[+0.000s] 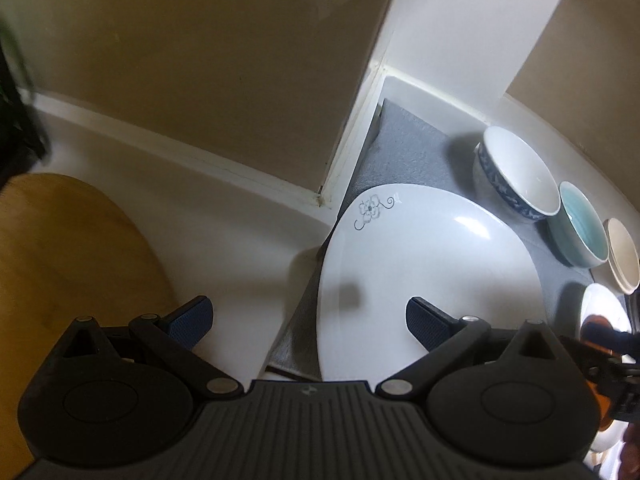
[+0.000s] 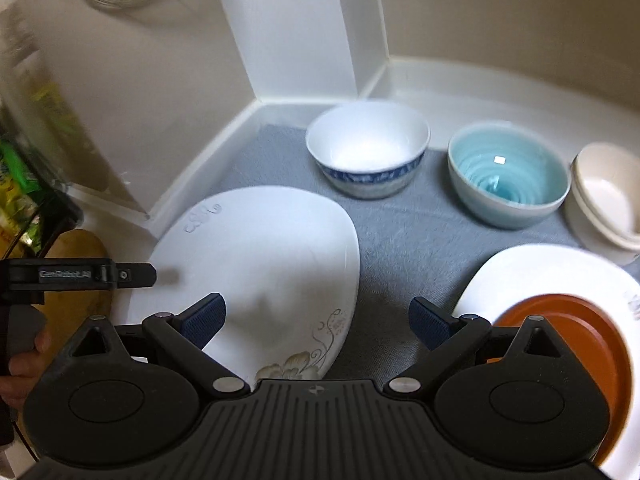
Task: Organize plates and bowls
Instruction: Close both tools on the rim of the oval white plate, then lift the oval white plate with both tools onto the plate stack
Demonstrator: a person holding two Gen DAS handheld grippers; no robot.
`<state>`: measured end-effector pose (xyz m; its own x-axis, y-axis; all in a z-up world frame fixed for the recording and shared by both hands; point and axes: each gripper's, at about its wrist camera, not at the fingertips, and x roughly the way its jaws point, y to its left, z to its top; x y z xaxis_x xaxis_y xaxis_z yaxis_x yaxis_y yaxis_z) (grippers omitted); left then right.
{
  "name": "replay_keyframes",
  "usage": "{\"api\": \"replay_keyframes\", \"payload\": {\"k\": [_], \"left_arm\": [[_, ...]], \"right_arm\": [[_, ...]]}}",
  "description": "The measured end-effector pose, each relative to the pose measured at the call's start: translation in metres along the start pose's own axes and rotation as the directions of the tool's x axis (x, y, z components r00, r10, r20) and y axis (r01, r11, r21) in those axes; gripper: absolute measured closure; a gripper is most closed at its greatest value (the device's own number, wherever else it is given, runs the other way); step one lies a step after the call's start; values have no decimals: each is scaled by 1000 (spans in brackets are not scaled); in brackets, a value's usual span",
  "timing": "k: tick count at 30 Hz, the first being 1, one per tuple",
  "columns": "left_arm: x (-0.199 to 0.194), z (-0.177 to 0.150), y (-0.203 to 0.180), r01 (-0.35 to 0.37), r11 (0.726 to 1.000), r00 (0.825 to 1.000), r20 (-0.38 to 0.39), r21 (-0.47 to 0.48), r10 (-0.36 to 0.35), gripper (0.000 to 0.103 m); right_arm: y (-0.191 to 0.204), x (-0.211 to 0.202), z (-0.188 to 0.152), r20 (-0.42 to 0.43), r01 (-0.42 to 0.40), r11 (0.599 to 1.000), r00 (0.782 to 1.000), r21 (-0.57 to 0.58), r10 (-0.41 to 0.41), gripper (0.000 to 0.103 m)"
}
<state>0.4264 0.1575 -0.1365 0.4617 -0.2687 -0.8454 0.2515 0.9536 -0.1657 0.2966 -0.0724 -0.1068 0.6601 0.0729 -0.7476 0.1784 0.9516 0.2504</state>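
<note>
Above the grey mat, each gripper hangs agape and empty; I judge the white plate needs grasping next

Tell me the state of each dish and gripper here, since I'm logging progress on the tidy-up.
Left gripper: open, holding nothing.
Right gripper: open, holding nothing.
Large white plate: flat on the grey mat, empty.
Blue-patterned bowl: upright, empty.
Turquoise bowl: upright, empty.
Cream bowls: nested, upright.
Orange dish: resting on a white plate.
</note>
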Motion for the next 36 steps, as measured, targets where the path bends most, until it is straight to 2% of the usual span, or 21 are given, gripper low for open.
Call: {"api": "replay_keyframes", "payload": {"k": [5, 7, 9, 10, 12, 14, 15, 16, 20, 25, 29, 36], "left_arm": [[9, 6, 1, 43, 999, 999, -7, 8, -43, 1], [12, 7, -1, 53, 998, 999, -14, 18, -53, 5], [15, 9, -1, 66, 997, 998, -25, 26, -65, 15], [17, 9, -2, 75, 997, 997, -34, 28, -74, 23], [20, 9, -4, 93, 995, 995, -48, 29, -91, 34], [22, 8, -5, 105, 994, 993, -58, 39, -102, 59], [23, 7, -7, 91, 995, 995, -54, 51, -89, 63], [23, 8, -9, 76, 995, 996, -42, 68, -73, 78], [21, 8, -10, 64, 994, 998, -35, 84, -61, 80], [18, 8, -19, 24, 992, 1000, -12, 126, -22, 86], [14, 9, -15, 27, 994, 1000, -15, 103, -26, 92], [10, 5, -14, 57, 994, 998, -15, 91, -56, 93]], "right_arm": [[-7, 26, 4, -51, -12, 999, 999, 34, 14, 9], [-10, 35, 6, -71, -12, 999, 997, 44, 16, 12], [-14, 44, 7, -94, -21, 998, 995, 66, 27, 19], [-16, 48, 7, -104, -29, 996, 994, 80, 37, 27], [-19, 54, 6, -112, -43, 994, 992, 100, 54, 34], [-18, 56, 6, -106, -56, 995, 992, 82, 64, 48], [-17, 56, 6, -98, -54, 996, 993, 71, 61, 54], [-16, 57, 6, -104, -62, 996, 992, 64, 68, 62], [-18, 58, 8, -108, -46, 998, 993, 52, 51, 76], [-26, 58, 9, -132, -75, 992, 987, 104, 88, 80], [-24, 53, 8, -131, -77, 992, 987, 103, 90, 82], [-22, 43, 9, -114, -75, 993, 990, 88, 85, 85]]}}
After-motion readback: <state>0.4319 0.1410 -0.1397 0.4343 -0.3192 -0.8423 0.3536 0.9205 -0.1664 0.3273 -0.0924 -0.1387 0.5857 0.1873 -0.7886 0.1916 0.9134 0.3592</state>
